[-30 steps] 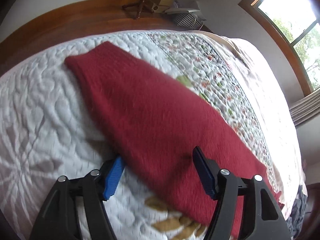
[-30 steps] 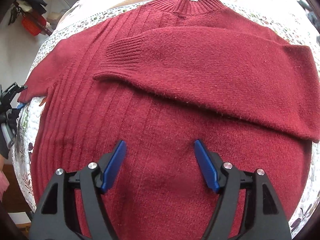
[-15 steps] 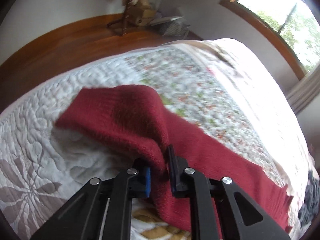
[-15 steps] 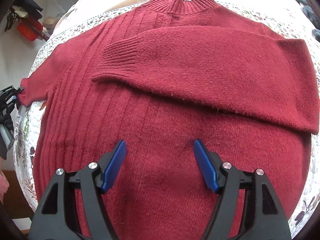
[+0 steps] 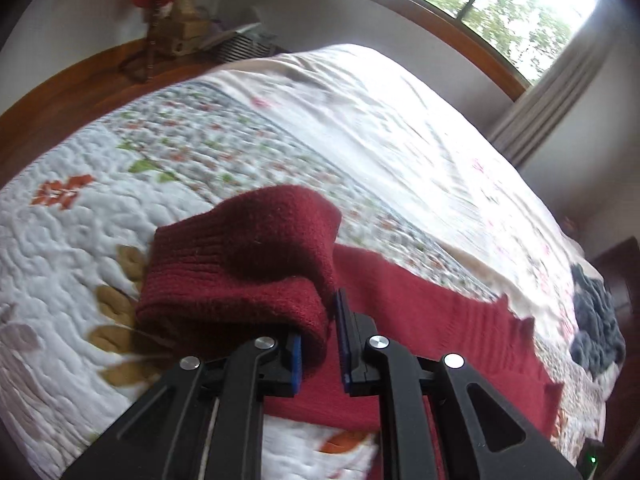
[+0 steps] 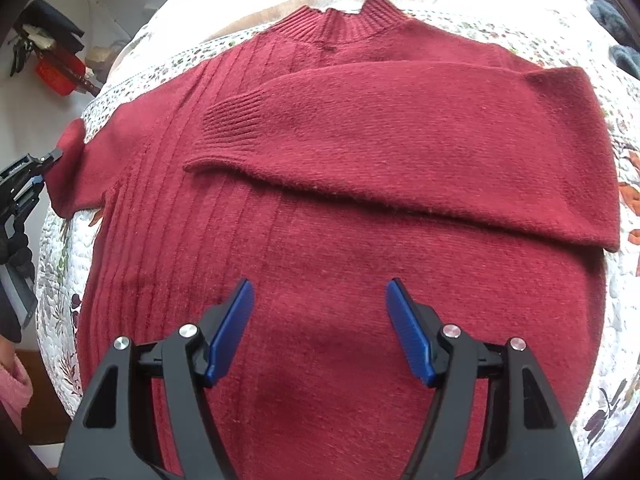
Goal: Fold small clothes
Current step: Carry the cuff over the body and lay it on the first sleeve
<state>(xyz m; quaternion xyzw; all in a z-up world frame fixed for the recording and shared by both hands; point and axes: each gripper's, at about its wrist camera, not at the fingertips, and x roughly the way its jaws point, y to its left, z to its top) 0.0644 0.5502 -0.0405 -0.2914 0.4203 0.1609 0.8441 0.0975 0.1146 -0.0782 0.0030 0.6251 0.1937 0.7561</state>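
Your left gripper (image 5: 318, 344) has its fingers pinched on the left sleeve (image 5: 248, 264) of the red sweater (image 6: 340, 240), which lies flat on the bed's quilt (image 5: 72, 240). Your right gripper (image 6: 320, 328) hovers wide open, empty, above the sweater's near middle. Next, I'd carry that sleeve rightward across the chest, over the other sleeve (image 6: 400, 140) already folded there.

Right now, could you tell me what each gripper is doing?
Left gripper: shut on the sleeve.
Right gripper: open, holding nothing, above the sweater.

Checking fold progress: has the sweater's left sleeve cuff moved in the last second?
Yes. The left gripper has pinched the sleeve cuff and lifted it off the quilt, toward the sweater body.
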